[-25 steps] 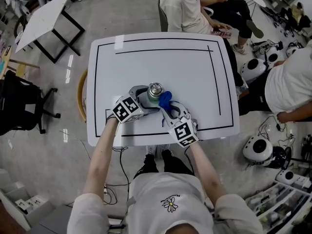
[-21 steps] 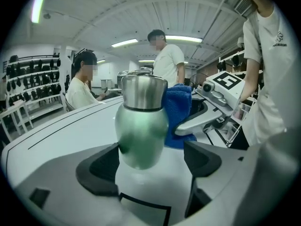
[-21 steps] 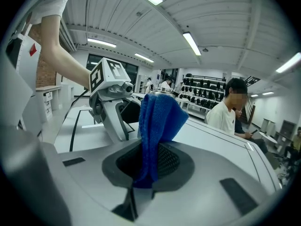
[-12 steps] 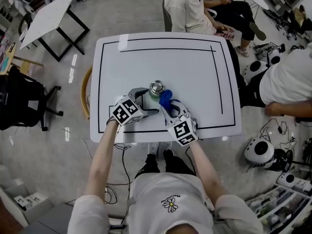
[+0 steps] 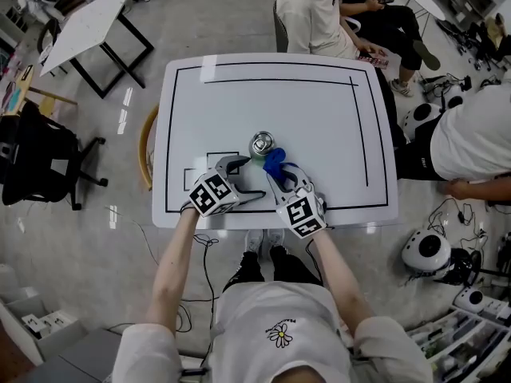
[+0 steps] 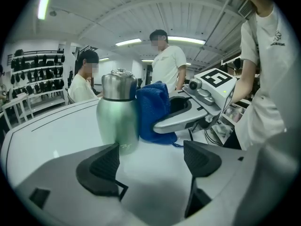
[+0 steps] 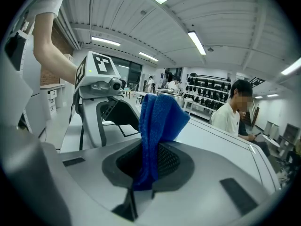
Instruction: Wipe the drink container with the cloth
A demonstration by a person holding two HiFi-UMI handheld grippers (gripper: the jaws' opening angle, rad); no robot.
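The right gripper (image 5: 278, 175) is pinching the blue cloth (image 7: 157, 121) up beside the green steel flask (image 6: 117, 114), which stands just ahead of the left gripper (image 6: 155, 160), jaws spread and empty, probably so the side's free to wipe.

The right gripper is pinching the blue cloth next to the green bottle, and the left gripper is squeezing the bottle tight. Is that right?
Not quite. The left gripper isn't squeezing anything: the left gripper view shows its fingers wide apart, with the green bottle standing ahead of them, not between them. The rest is right: the right gripper pinches the blue cloth next to the bottle.
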